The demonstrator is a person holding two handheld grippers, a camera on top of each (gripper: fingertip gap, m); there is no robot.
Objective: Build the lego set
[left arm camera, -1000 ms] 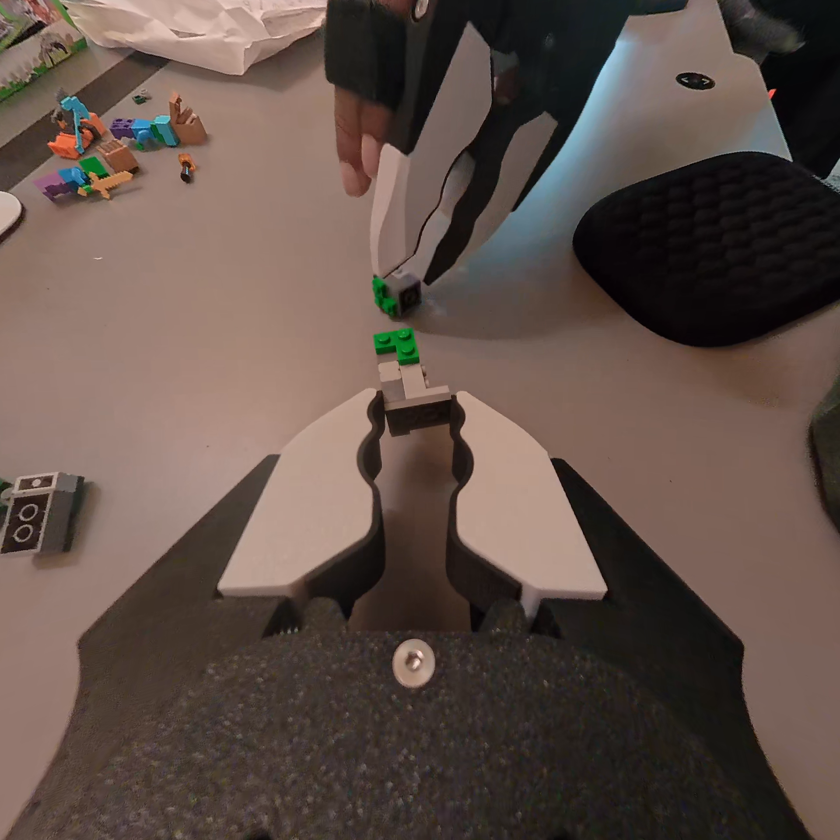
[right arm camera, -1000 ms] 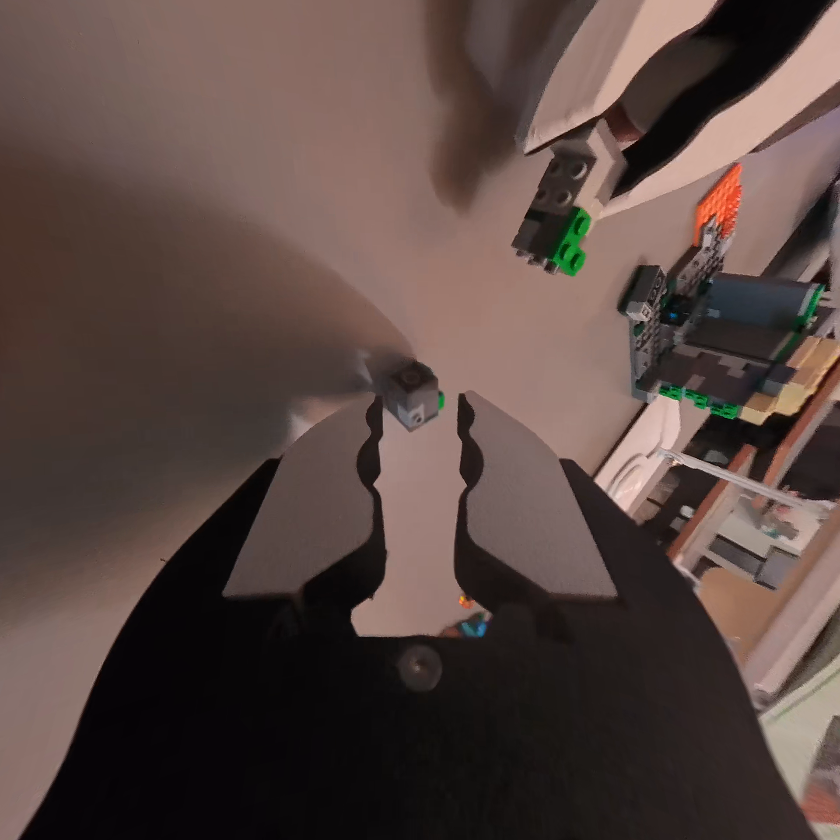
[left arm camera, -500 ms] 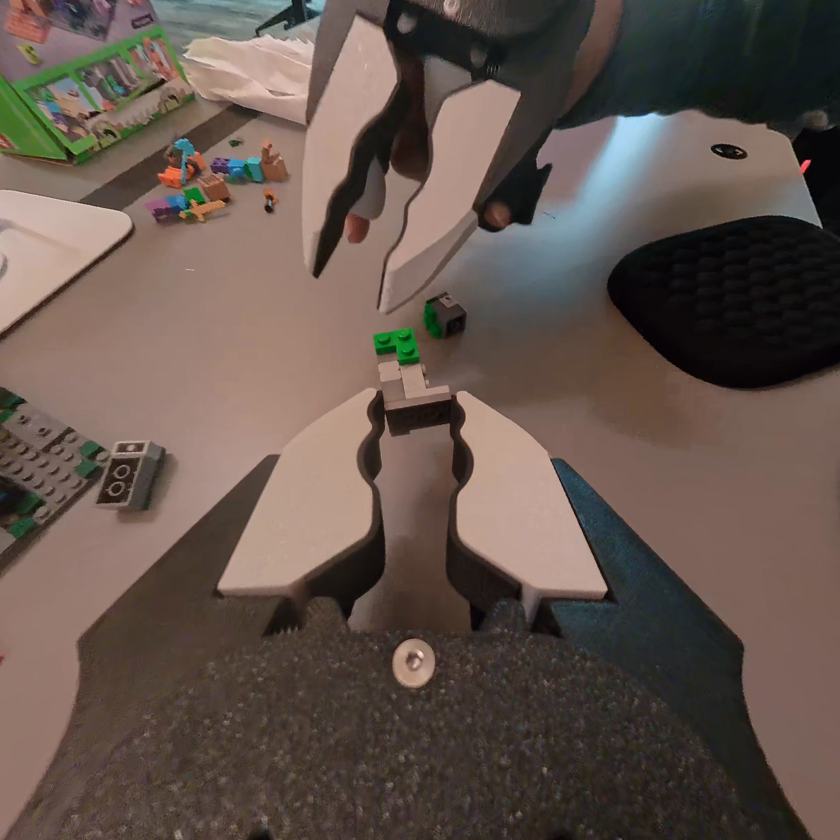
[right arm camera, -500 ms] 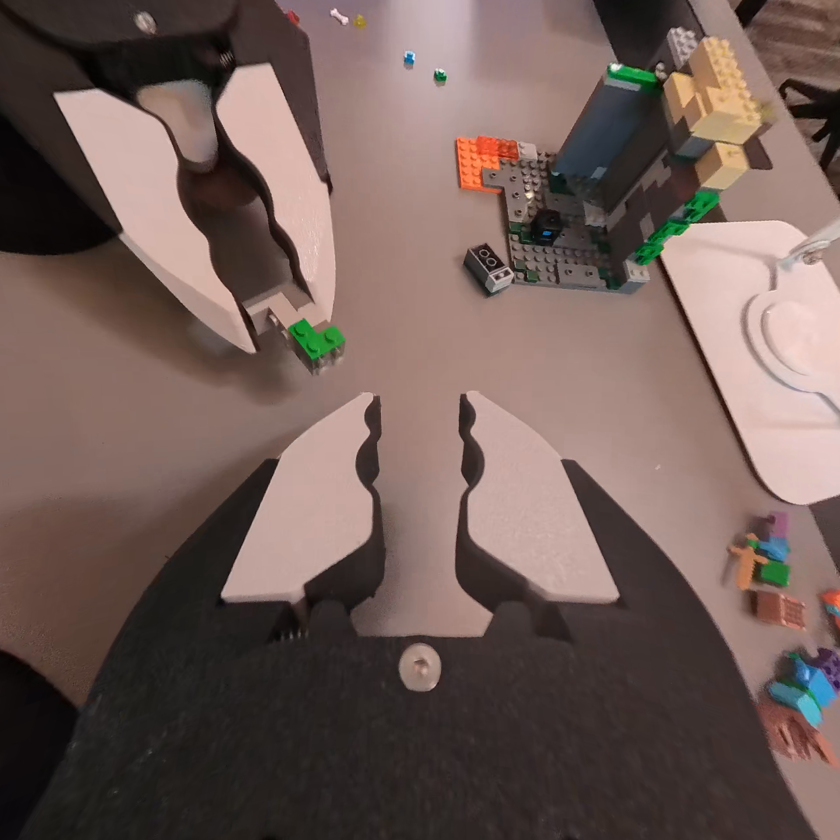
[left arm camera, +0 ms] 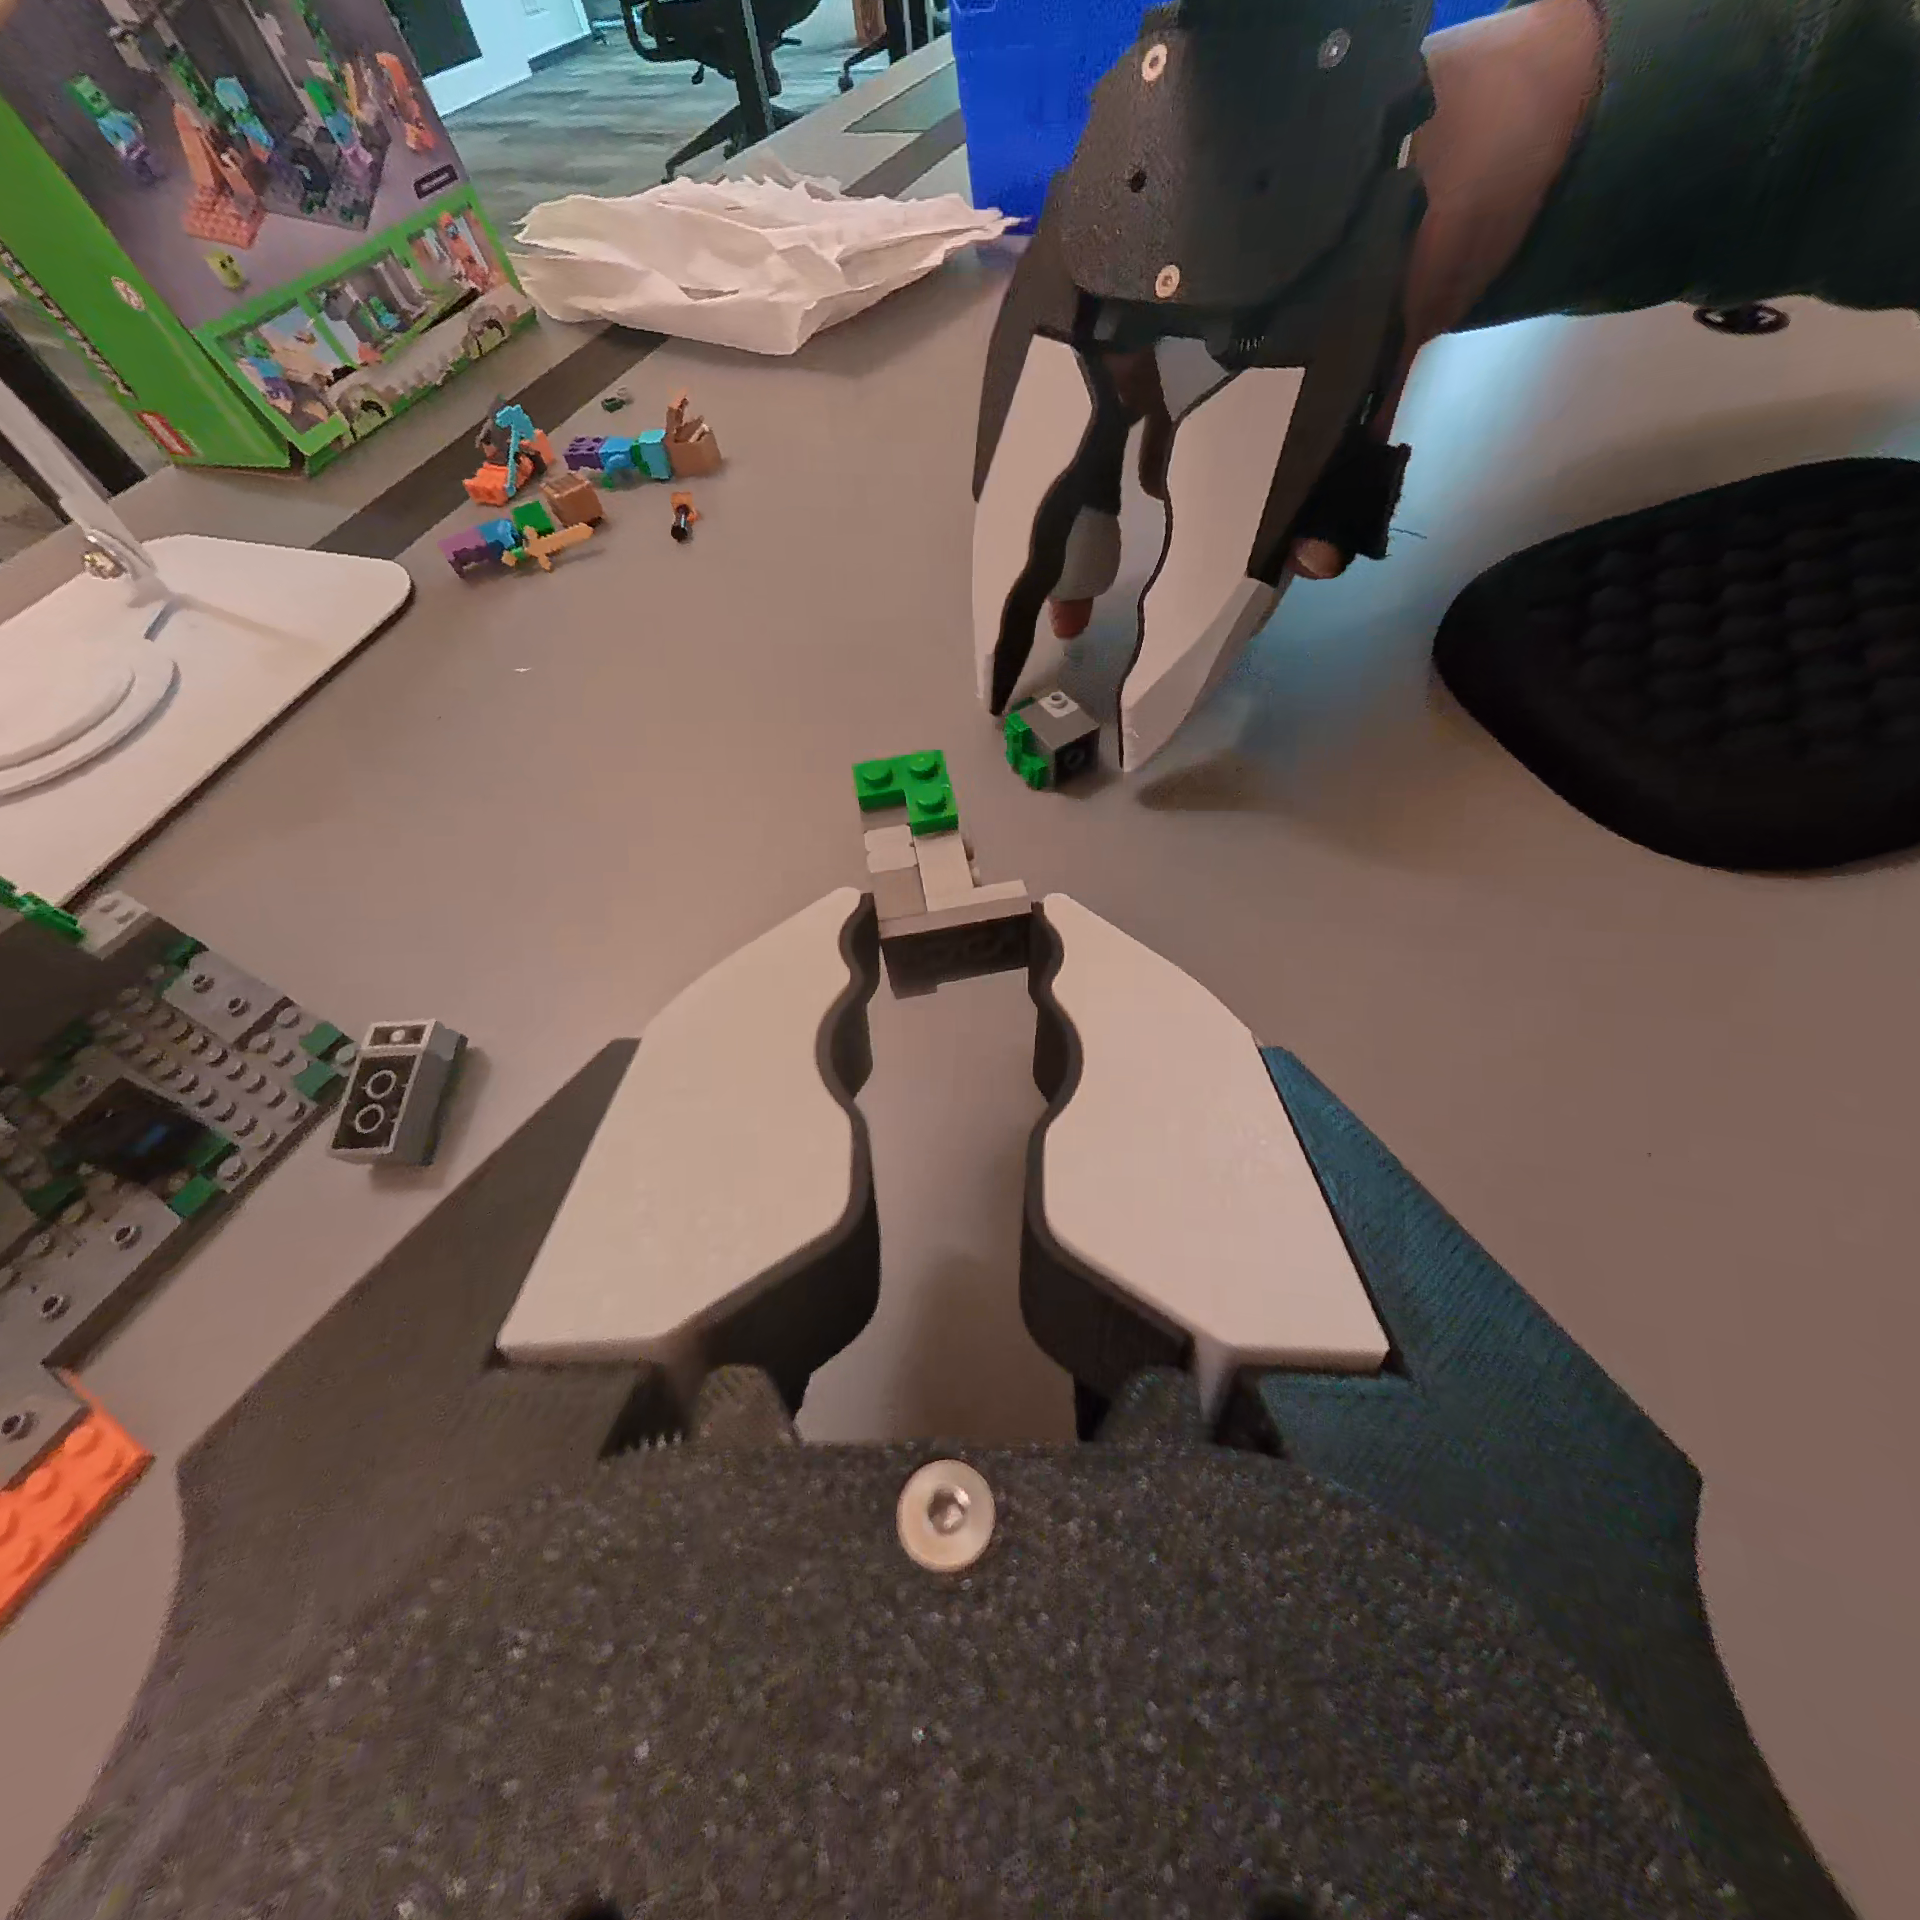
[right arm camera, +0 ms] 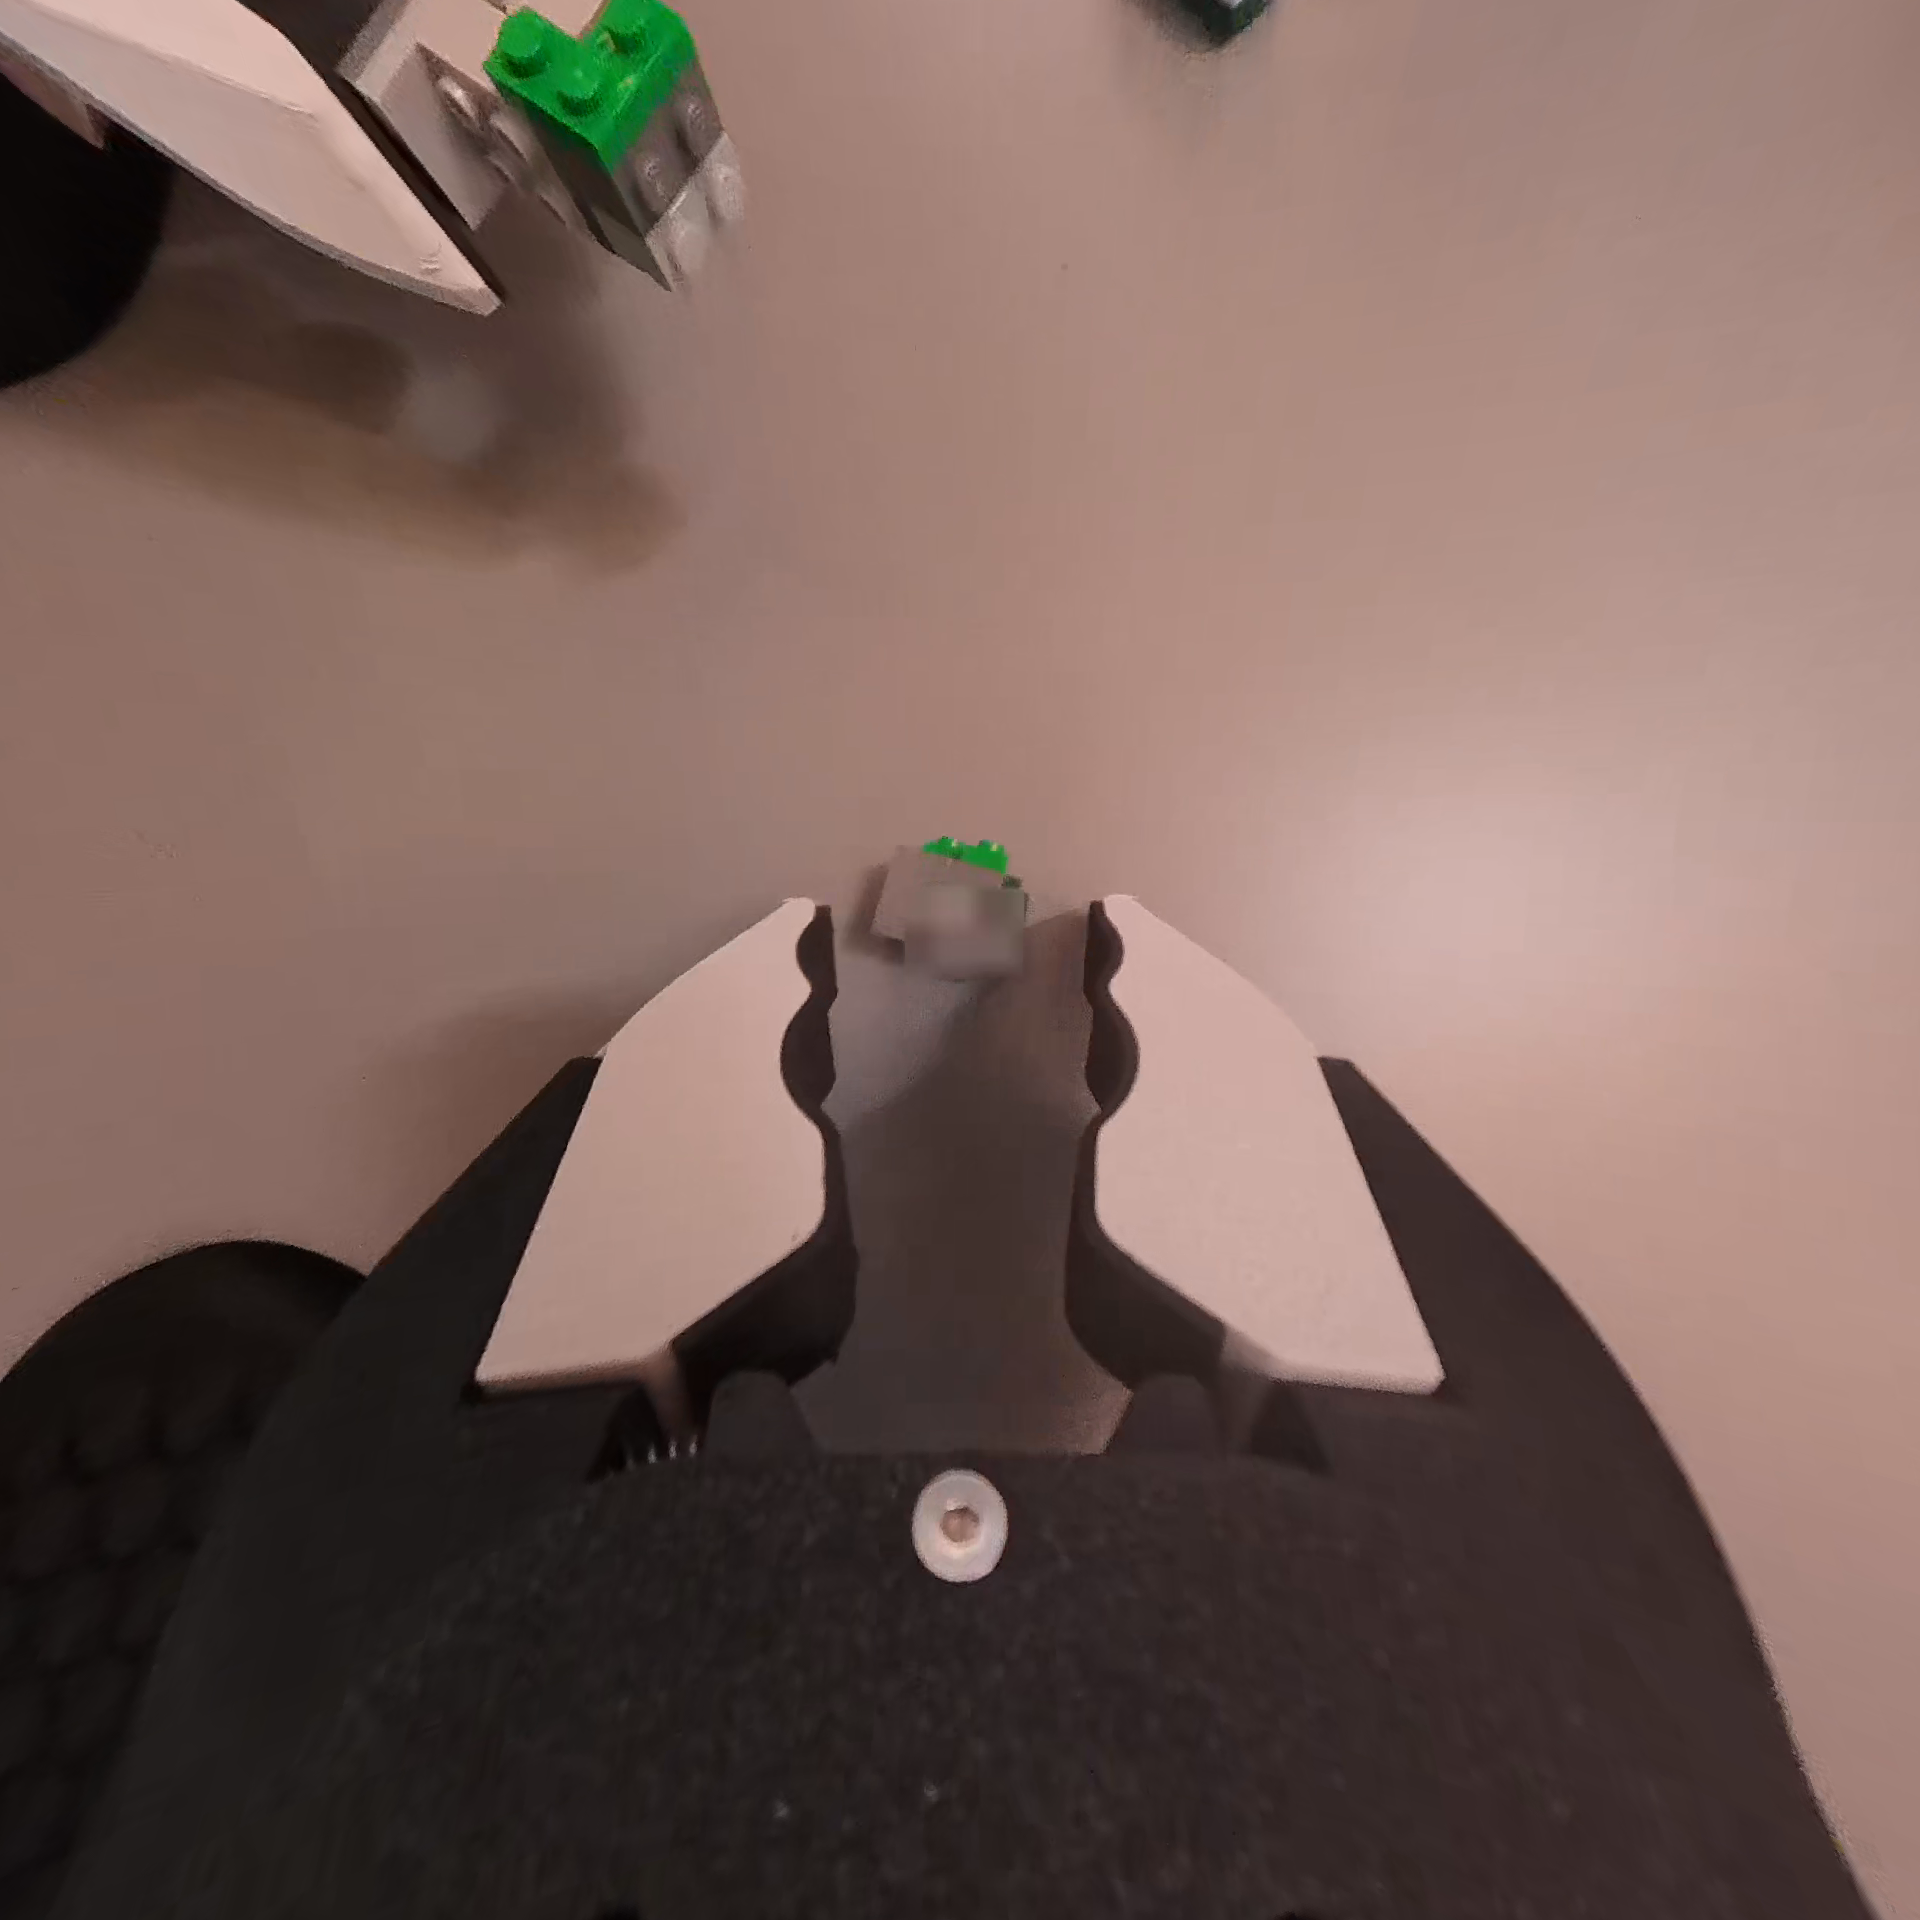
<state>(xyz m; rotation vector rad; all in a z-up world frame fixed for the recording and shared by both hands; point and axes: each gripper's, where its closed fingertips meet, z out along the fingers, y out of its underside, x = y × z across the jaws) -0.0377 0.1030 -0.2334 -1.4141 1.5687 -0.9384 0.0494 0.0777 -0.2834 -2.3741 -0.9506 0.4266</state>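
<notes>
Grey table (left arm camera: 623, 748) fills both views, with office chairs far behind it. At the far left stand the set's green box (left arm camera: 208, 260) and a heap of loose coloured pieces (left arm camera: 582, 488); at the near left is the partly built model on its grey baseplate (left arm camera: 135, 1101), with a small grey brick (left arm camera: 395, 1091) just beside it.

The left gripper (left arm camera: 954, 914) is closed on a grey sub-assembly (left arm camera: 935, 894) with a green corner plate (left arm camera: 906, 792) at its far end. The right gripper (right arm camera: 961, 914) is parted, tips down at the table on both sides of a small grey-and-green block (right arm camera: 951, 904); whether they touch it I cannot tell, as that view is blurred.

I judge the step is picking up this block to join it to the held piece. Next, the right gripper should close squarely on the block's flat sides, lift, and line up the studs.
</notes>
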